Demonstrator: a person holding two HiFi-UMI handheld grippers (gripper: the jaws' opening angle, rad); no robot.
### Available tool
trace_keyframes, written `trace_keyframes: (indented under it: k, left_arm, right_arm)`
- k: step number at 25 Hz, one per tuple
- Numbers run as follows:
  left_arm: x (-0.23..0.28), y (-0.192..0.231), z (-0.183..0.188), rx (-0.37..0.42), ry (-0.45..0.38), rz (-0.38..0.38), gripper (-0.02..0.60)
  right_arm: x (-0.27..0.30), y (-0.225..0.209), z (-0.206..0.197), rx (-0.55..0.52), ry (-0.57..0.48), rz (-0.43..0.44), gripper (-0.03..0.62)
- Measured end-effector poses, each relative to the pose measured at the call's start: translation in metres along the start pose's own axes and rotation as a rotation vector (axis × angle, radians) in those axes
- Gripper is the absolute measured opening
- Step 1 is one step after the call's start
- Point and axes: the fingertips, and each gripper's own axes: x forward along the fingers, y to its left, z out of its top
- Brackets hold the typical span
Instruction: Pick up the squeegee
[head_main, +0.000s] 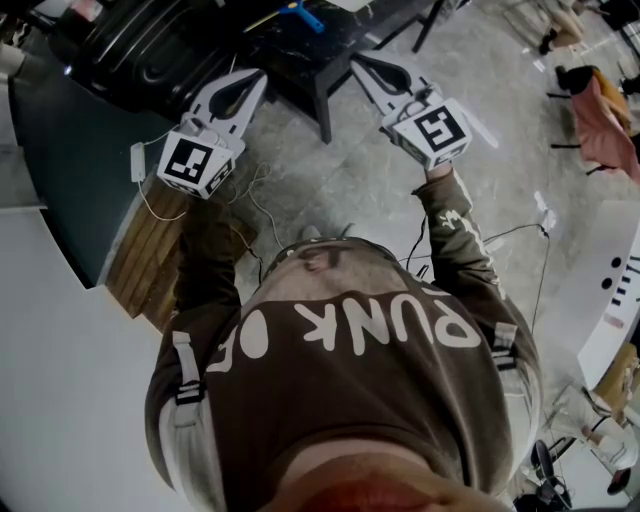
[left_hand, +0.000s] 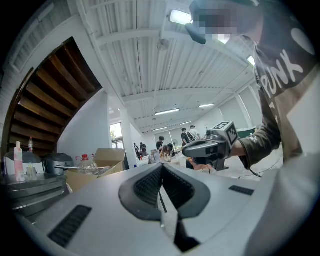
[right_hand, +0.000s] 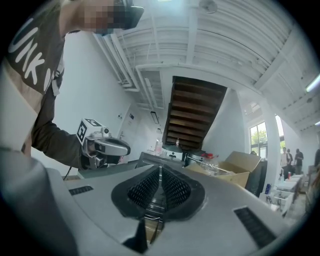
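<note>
1. The left gripper, a grey two-jaw tool with a square-marker cube, is held level. Its ribbed black pads are pressed together on nothing.
2. The right gripper, of the same build, is also closed and empty.
3. No squeegee can be identified for certain. The only candidate is a small blue object on the dark table at the top of the head view, and it is too small to tell.
4. That object lies beyond both gripper tips, roughly between them and apart from each. Neither gripper view shows it.
5. Judging by its kind, a squeegee should be light, with a stiff handle and a soft, flexible rubber blade. The handle's middle is probably the best place to grip, and the jaws must open first.
</note>
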Motion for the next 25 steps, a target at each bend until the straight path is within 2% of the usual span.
trace_keyframes:
  k: [3,18,25]
  left_arm:
    - [0.002,0.0009,-0.0014,0.002,0.002,-0.001,0.002]
    - [0.0048,0.0047,-0.0041,-0.003,0.01,-0.004,0.002]
    - [0.0062,0.0057,-0.0019,0.0,0.008,-0.004,0.002]
  right_arm:
    - [0.0009,-0.0001,-0.0016,0.007,0.0,0.01,0.06]
    - [0.0066,0.0039,-0.0011,0.008,0.007,0.041,0.186]
    - [0.0082,0.0061,-0.0003,0.002,0.007,0.06,0.284]
